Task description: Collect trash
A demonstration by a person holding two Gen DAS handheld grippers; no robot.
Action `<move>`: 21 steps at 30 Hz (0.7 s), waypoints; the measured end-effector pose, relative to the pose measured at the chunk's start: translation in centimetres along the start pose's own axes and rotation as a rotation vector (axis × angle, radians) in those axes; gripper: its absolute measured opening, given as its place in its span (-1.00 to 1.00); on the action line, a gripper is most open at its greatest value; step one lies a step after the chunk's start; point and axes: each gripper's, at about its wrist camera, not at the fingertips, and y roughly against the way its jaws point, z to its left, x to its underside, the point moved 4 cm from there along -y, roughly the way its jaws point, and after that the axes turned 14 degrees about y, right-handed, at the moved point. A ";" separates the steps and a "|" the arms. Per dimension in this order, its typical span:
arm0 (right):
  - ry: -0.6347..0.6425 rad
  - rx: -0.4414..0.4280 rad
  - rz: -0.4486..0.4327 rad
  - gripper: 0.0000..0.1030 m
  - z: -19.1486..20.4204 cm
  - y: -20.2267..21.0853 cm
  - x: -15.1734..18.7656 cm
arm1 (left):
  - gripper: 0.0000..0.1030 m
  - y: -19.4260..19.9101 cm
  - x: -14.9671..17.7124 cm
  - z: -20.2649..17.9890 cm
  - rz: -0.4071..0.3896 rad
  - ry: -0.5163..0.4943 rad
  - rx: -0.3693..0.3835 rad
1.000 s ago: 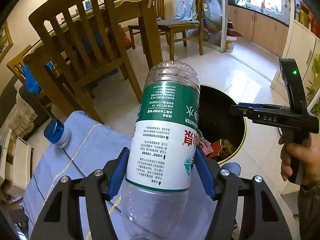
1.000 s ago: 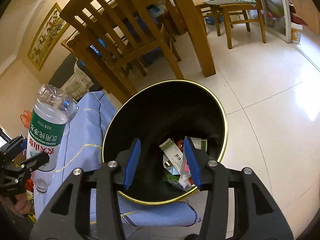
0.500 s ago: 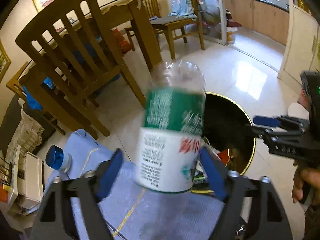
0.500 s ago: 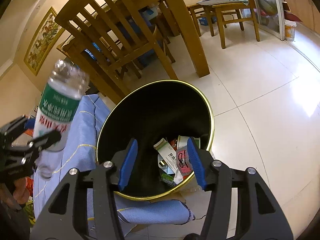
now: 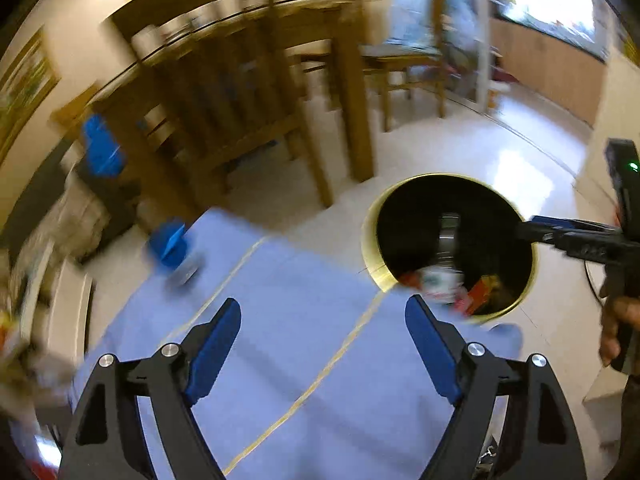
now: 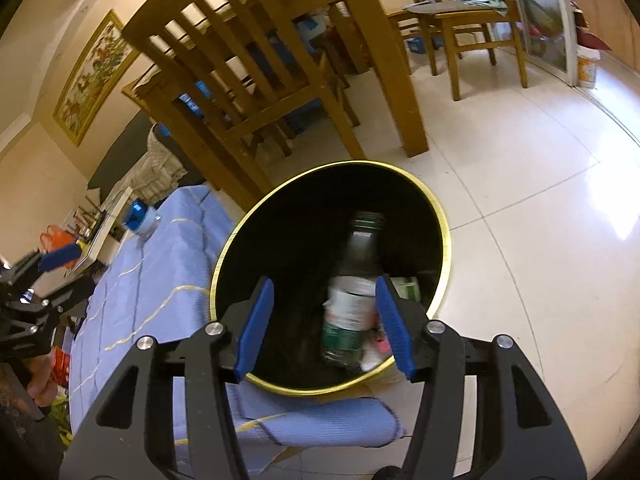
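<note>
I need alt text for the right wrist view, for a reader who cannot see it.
A plastic bottle lies inside a black trash bin with a gold rim, seen between the open blue fingers of the right hand-held gripper. A blue cloth with a small blue-capped jar lies left; wooden chairs stand behind.

Daylit, bright. Left view motion-smeared throughout; right view sharp, bottle (image 6: 354,300) blurred. Window glare on floor (image 6: 540,208). Fisheye bending, dark corners.

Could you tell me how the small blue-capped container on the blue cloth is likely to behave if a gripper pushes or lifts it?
The blue-capped container looks short and rounded, lying tilted on the blue cloth, so a push would probably roll it. It seems small and plastic, so likely light. The cloth is soft and wrinkled, which may slow rolling; it sits near the cloth's far edge and could fall off.
</note>
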 end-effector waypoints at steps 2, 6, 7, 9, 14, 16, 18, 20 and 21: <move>0.039 -0.019 0.005 0.08 2.1 -0.3 -0.3 | 0.71 1.0 2.2 6.2 -0.014 0.116 -0.087; 0.153 -0.061 0.024 0.27 7.6 -1.5 -0.9 | 0.80 2.7 7.3 16.9 -0.013 0.286 -0.294; 0.179 -0.077 0.032 0.38 9.1 -2.0 -1.0 | 0.82 3.2 8.7 19.5 -0.007 0.330 -0.340; 0.257 -0.106 0.051 0.76 13.4 -3.1 -1.3 | 0.87 4.6 12.2 24.9 0.001 0.444 -0.425; 0.499 -0.154 0.099 0.89 25.3 -6.7 -1.9 | 0.87 7.5 16.9 31.4 -0.006 0.631 -0.482; 0.573 -0.170 0.120 0.89 29.3 -8.5 -2.4 | 0.87 8.3 18.0 32.6 -0.018 0.666 -0.491; 0.627 -0.149 0.146 0.89 32.6 -10.6 -2.7 | 0.87 8.7 18.5 33.1 -0.021 0.672 -0.484; 0.648 -0.138 0.179 0.89 34.7 -12.7 -2.6 | 0.87 9.0 18.3 33.2 -0.032 0.679 -0.481; 0.647 -0.130 0.189 0.89 35.4 -13.3 -2.8 | 0.87 9.1 18.6 33.8 -0.041 0.683 -0.474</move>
